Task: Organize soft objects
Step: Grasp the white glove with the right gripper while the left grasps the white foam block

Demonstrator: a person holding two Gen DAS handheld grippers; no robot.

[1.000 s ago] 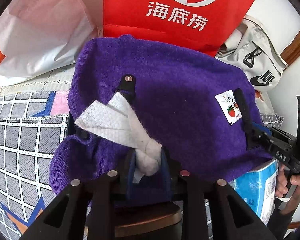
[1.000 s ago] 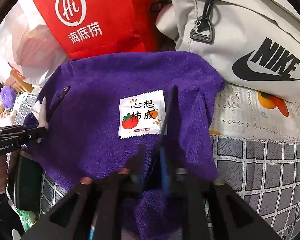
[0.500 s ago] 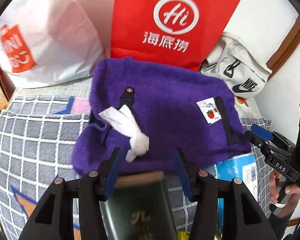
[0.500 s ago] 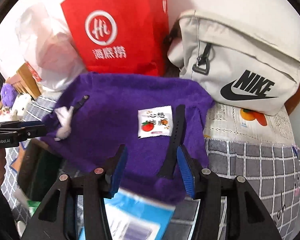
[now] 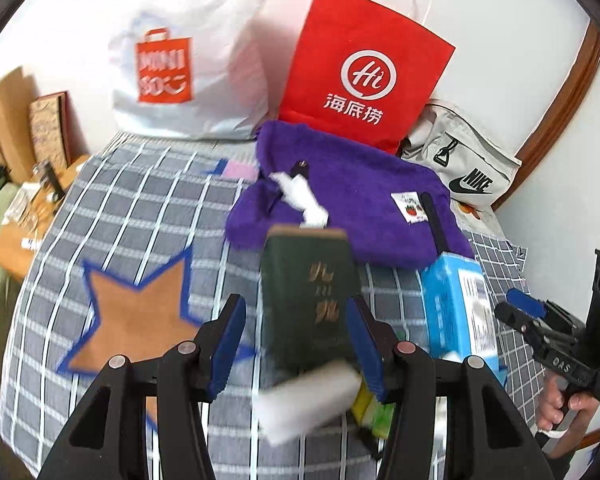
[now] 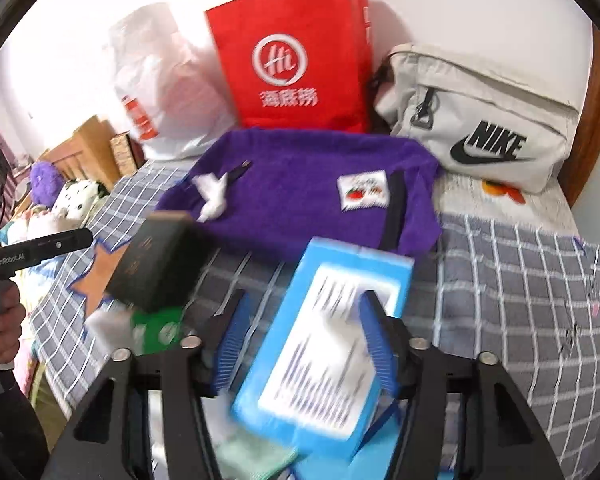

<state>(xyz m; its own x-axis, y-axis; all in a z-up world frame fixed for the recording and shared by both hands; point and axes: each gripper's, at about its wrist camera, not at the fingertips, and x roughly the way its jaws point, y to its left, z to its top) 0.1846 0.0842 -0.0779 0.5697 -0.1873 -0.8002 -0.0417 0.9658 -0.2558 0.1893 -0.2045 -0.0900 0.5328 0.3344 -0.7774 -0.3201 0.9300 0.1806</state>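
A purple towel [image 5: 352, 196] lies folded on the checked bedspread [image 5: 132, 216] in front of the red bag; it also shows in the right wrist view [image 6: 300, 196]. On it lie a crumpled white tissue [image 5: 300, 196], a small fruit-print packet [image 5: 410, 208] and a black strap [image 5: 434, 220]. My left gripper [image 5: 294, 344] is open and empty, pulled back above a dark green box [image 5: 308, 300]. My right gripper [image 6: 306, 344] is open and empty, above a blue tissue pack [image 6: 332, 344].
A red paper bag [image 5: 360, 72], a white Miniso bag [image 5: 180, 68] and a grey Nike bag [image 5: 464, 168] stand at the wall behind the towel. Plush toys [image 6: 60, 196] lie off the bed's left. A white sponge [image 5: 308, 404] lies near the left fingers.
Both grippers have opened, let go of the purple towel and pulled back toward me. The towel now lies flat with the tissue, packet and strap on it.
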